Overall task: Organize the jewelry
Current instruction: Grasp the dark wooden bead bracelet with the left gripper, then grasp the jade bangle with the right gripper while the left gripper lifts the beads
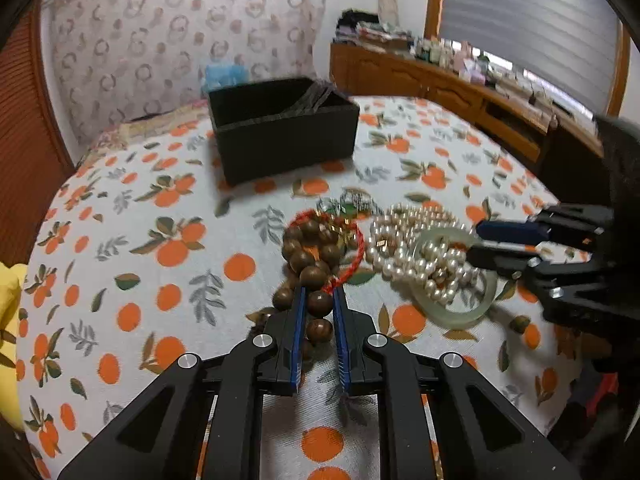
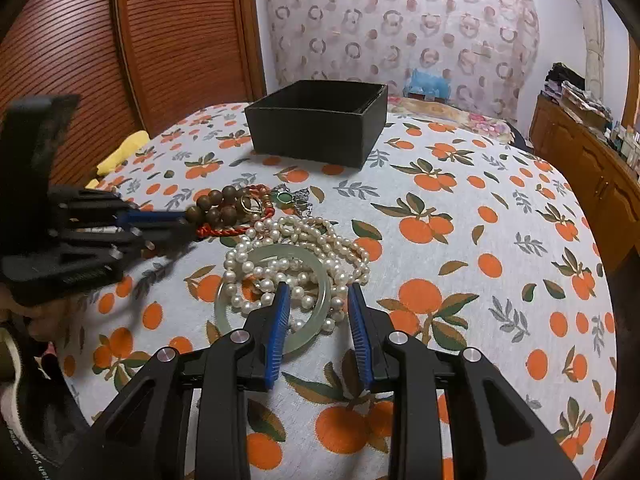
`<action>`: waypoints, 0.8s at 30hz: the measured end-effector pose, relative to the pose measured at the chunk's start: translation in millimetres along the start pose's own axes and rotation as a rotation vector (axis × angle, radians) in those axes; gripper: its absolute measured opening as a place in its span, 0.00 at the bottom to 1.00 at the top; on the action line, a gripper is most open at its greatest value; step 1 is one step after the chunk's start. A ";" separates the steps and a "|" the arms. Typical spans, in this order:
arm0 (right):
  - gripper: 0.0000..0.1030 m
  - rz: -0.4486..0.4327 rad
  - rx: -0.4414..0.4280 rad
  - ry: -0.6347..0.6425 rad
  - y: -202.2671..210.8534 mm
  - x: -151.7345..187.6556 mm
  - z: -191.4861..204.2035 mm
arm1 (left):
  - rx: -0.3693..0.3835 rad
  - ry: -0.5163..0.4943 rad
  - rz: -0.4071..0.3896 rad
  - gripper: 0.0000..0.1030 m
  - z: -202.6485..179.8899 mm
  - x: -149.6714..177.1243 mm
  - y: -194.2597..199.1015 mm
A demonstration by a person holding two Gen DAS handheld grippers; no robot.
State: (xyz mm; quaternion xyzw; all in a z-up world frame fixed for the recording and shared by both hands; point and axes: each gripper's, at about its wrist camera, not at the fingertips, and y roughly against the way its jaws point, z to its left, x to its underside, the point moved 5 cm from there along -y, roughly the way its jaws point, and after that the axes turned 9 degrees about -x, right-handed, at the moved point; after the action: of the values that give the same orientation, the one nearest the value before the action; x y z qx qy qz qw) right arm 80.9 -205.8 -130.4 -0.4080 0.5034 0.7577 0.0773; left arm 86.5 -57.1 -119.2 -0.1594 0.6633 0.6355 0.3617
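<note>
A heap of jewelry lies on the orange-print cloth. My left gripper is shut on one bead of the brown wooden bead bracelet, which trails toward me between the fingers. A red cord bracelet and a green pendant lie tangled with it. To the right, a pearl necklace is piled over a pale jade bangle. My right gripper is open, one finger inside the bangle and one outside, with its rim and some pearls between them. The black box stands open beyond the heap.
A yellow cloth lies at the left edge of the bed. A wooden cabinet with clutter on top runs along the right side. A slatted wooden door and a patterned curtain stand behind.
</note>
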 end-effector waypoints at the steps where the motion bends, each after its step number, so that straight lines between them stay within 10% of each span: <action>1: 0.31 0.002 0.005 -0.003 -0.5 -0.4 -2.0 | 0.003 0.009 -0.018 0.12 2.0 -1.9 6.0; 24: 0.17 0.043 0.029 0.042 -13.4 -9.1 -5.7 | 0.030 0.077 -0.120 0.12 13.9 -15.1 43.3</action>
State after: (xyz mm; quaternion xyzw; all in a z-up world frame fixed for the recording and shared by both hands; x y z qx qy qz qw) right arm 97.0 -201.4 -134.4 -0.4118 0.5244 0.7432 0.0560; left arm 71.7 -41.4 -76.4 -0.2177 0.6756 0.5959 0.3756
